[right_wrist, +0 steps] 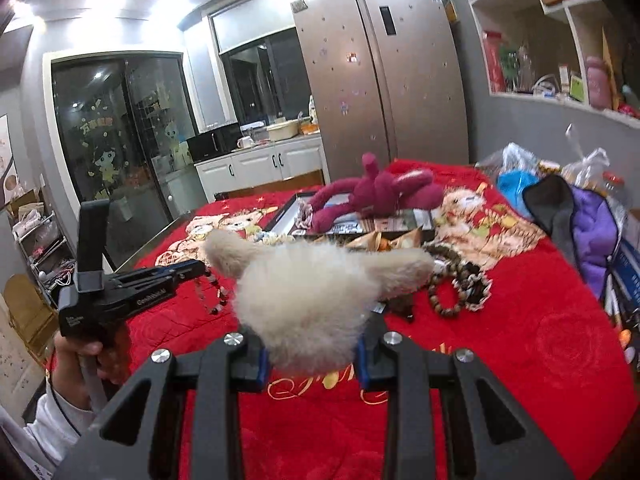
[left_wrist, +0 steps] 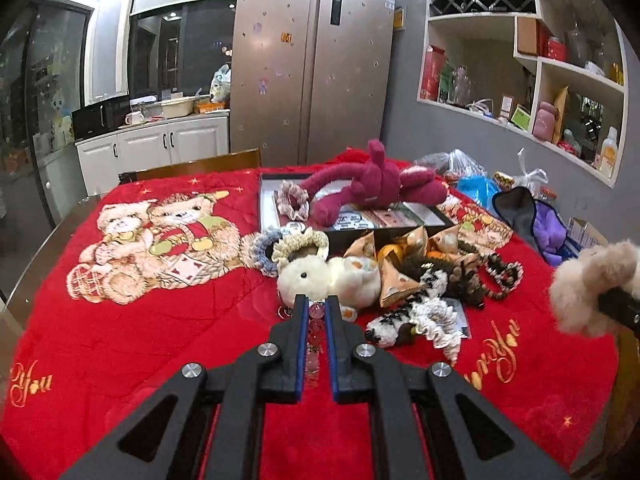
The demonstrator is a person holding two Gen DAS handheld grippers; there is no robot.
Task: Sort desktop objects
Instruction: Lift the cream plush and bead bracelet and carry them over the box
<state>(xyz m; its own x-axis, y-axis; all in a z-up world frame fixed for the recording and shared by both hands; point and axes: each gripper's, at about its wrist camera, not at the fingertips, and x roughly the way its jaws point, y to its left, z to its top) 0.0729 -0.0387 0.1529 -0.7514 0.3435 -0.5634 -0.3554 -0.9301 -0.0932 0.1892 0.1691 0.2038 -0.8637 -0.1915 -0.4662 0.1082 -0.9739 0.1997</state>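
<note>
Viewing from left wrist: left hand-held gripper found nearly closed, clamped on a pink bead bracelet hanging over the red tabletop, just short of the white plush in the clutter. Judged at risk of beads slipping through the narrow pinch.

Viewing from right wrist: right hand-held gripper found clamped on a cream fluffy scrunchie, raised and level above the tabletop. Judged likely to shed the soft fur grip if tilted. Noted left hand-held gripper pointing inward, bracelet dangling.
</note>
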